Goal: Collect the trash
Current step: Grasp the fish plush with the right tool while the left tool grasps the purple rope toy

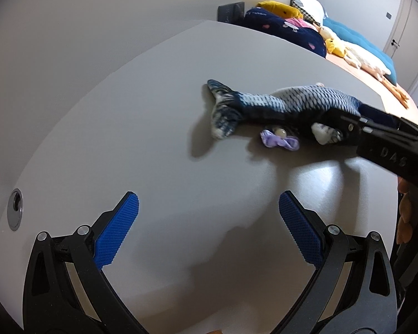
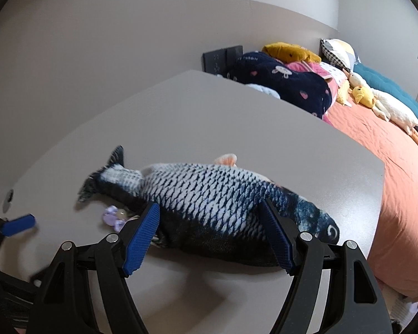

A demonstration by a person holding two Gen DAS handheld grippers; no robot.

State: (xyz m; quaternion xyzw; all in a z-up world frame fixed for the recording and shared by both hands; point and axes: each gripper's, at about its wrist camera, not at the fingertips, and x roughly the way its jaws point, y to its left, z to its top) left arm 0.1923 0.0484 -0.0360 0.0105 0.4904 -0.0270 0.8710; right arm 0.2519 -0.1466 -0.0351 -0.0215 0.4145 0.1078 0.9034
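Observation:
A blue and white plush fish (image 2: 209,194) lies on the grey table (image 2: 209,117), tail to the left; it also shows in the left wrist view (image 1: 289,103). A small purple wrapped item (image 1: 278,139) lies just in front of the fish, seen too in the right wrist view (image 2: 115,217). My right gripper (image 2: 209,233) is open, its blue pads on either side of the fish's body at its near edge, not closed on it. My left gripper (image 1: 209,222) is open and empty above bare table, well short of the fish.
The table (image 1: 125,111) has a round metal cable grommet (image 1: 16,208) at its left. Behind and right of the table is a bed with an orange cover (image 2: 390,181), pillows and plush toys (image 2: 362,94). A dark wall socket (image 2: 223,58) is behind.

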